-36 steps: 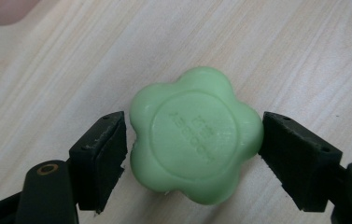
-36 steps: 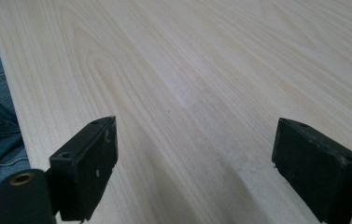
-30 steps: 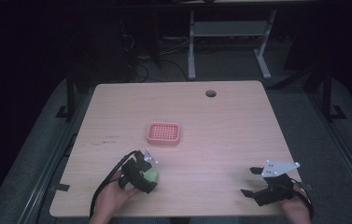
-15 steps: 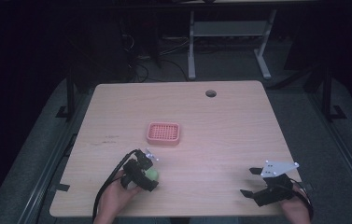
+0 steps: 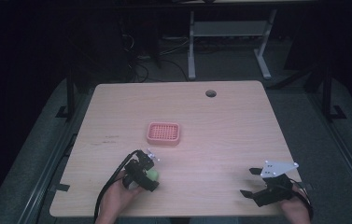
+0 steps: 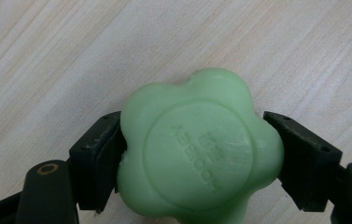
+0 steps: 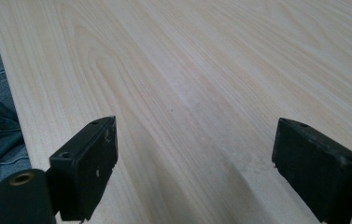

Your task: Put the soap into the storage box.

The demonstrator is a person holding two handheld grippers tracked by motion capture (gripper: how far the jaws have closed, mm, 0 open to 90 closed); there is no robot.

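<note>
1. The left gripper (image 5: 146, 171) sits near the table's (image 5: 220, 126) near-left edge, its jaws clenched on the two sides of a green flower-shaped soap (image 6: 199, 149), just over the wood.
2. The left hand (image 5: 117, 196) reaches in from the near edge, angled toward the far right.
3. A pink slotted tray (image 5: 164, 133) lies just beyond that gripper, apart from it.
4. The right gripper (image 5: 250, 183) rests at the near-right corner, its jaws spread wide over bare wood, pointing left.

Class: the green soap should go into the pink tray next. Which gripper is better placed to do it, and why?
Left. The left gripper already clamps the green soap and sits near the pink tray; the right gripper is open, empty and farther off.
</note>
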